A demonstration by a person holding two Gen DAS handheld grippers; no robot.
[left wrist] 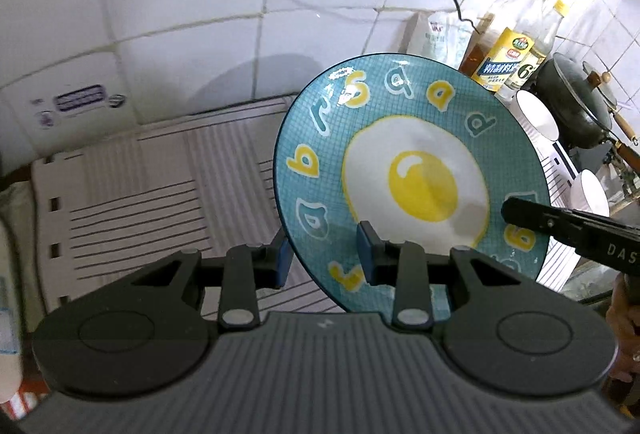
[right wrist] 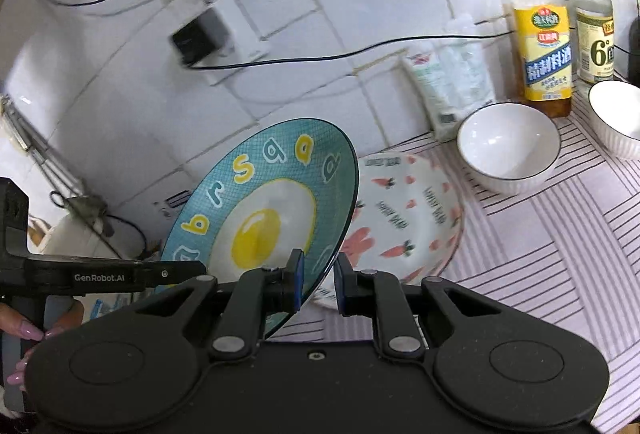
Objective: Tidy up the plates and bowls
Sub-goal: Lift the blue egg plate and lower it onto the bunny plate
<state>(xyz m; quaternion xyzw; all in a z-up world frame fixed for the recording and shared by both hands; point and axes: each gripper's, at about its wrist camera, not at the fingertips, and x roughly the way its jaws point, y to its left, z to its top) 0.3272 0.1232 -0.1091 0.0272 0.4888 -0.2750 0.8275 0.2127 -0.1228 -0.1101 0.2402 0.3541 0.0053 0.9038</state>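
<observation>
A blue plate with a fried-egg picture and letters is held tilted in the air. My left gripper has its blue pads on either side of the plate's near rim, with a small gap. My right gripper also straddles the plate rim, shut on it; its black body shows in the left wrist view. A white plate with carrot prints lies flat on the striped mat behind. Two white bowls stand upright further back.
A white slatted drying rack lies below the blue plate on the left. Two condiment bottles and a white packet stand by the tiled wall. A dark pot with lid is at far right. A black cable hangs from a wall socket.
</observation>
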